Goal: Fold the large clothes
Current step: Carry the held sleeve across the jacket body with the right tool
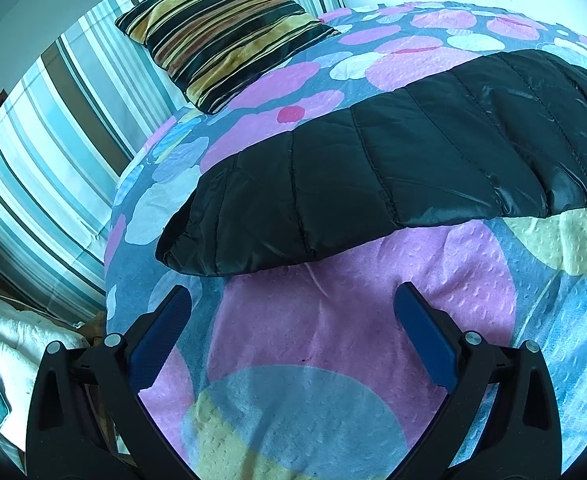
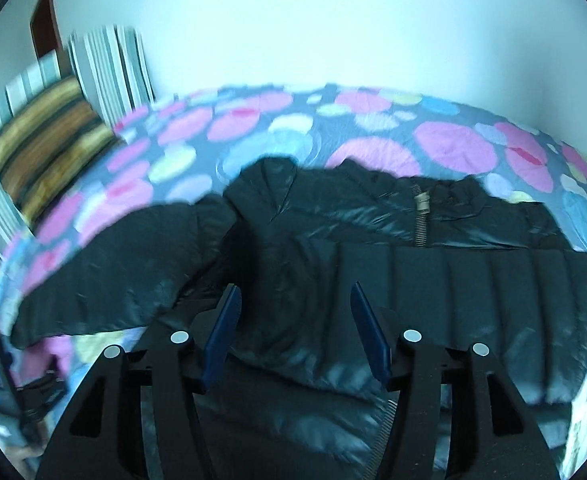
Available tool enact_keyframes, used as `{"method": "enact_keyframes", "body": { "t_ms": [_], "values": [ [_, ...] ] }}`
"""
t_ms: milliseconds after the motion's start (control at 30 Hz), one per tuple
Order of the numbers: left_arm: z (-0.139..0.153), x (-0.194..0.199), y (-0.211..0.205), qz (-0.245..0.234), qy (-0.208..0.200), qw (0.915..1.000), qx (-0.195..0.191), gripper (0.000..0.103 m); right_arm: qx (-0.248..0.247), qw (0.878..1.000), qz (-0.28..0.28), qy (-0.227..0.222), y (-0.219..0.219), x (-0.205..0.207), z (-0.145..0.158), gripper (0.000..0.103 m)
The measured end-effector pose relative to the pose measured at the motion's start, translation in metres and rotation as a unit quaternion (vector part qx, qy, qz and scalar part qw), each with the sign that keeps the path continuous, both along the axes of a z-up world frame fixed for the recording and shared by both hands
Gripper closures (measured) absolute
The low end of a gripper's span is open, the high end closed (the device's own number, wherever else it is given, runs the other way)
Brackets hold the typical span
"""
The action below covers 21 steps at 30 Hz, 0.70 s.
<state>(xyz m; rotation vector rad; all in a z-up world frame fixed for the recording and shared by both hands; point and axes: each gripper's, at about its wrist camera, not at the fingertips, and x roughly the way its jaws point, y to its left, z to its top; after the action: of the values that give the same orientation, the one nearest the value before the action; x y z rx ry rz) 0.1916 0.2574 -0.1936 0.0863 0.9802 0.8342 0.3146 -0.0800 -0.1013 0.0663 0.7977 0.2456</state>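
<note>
A: Left wrist view. What lies on the bed?

B: A black quilted jacket [image 1: 393,168] — glossy, stitched into puffed panels — spread across the bedspread [image 1: 333,340], a dimpled cloth printed with pink, blue and yellow circles. One rounded end of the jacket reaches toward the bed's left edge. The left gripper [image 1: 293,300] stands wide, its blue pads over bare bedspread just short of the jacket, holding nothing.

A: And the right wrist view?

B: It alone shows a metal zipper [image 2: 420,216] and the crumpled collar toward the far edge. The right gripper [image 2: 295,296] is spread over the jacket's shiny fabric, gripping nothing — this view is blurred. A velvety striped cushion [image 1: 221,28] sits at the bed's far left corner.
</note>
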Motion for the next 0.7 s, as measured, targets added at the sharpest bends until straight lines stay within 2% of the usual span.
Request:
{"method": "enact_keyframes", "body": {
  "t_ms": [67, 100, 200, 267, 333, 567, 700],
  "values": [
    [0.0, 0.0, 0.0, 0.0, 0.0, 1.0, 0.0, 0.002, 0.005, 0.999, -0.04, -0.015, -0.039, -0.008, 0.01, 0.056],
    [0.0, 0.0, -0.001, 0.0, 0.0, 1.0, 0.001, 0.002, 0.009, 0.998, -0.064, -0.014, -0.064, -0.008, 0.012, 0.065],
    [0.0, 0.001, -0.002, 0.0, 0.003, 1.0, 0.006, 0.002, 0.011, 0.988, -0.155, 0.001, -0.139, 0.0, 0.006, 0.079],
    [0.0, 0.0, -0.002, 0.0, 0.004, 0.9999, 0.01, 0.002, 0.015, 0.978, -0.208, 0.013, -0.182, 0.008, -0.004, 0.08],
    [0.0, 0.0, -0.003, 0.0, 0.005, 0.9999, 0.01, 0.002, 0.009, 0.973, -0.23, 0.033, -0.21, 0.018, -0.019, 0.08],
    [0.0, 0.002, -0.005, 0.0, 0.009, 0.9998, 0.018, 0.002, -0.014, 0.971, -0.211, 0.111, -0.219, 0.05, -0.081, 0.08],
    [0.0, 0.003, -0.007, 0.0, 0.013, 0.9996, 0.025, 0.002, -0.01, 0.97, -0.214, 0.114, -0.219, 0.051, -0.098, 0.08]
  ]
}}
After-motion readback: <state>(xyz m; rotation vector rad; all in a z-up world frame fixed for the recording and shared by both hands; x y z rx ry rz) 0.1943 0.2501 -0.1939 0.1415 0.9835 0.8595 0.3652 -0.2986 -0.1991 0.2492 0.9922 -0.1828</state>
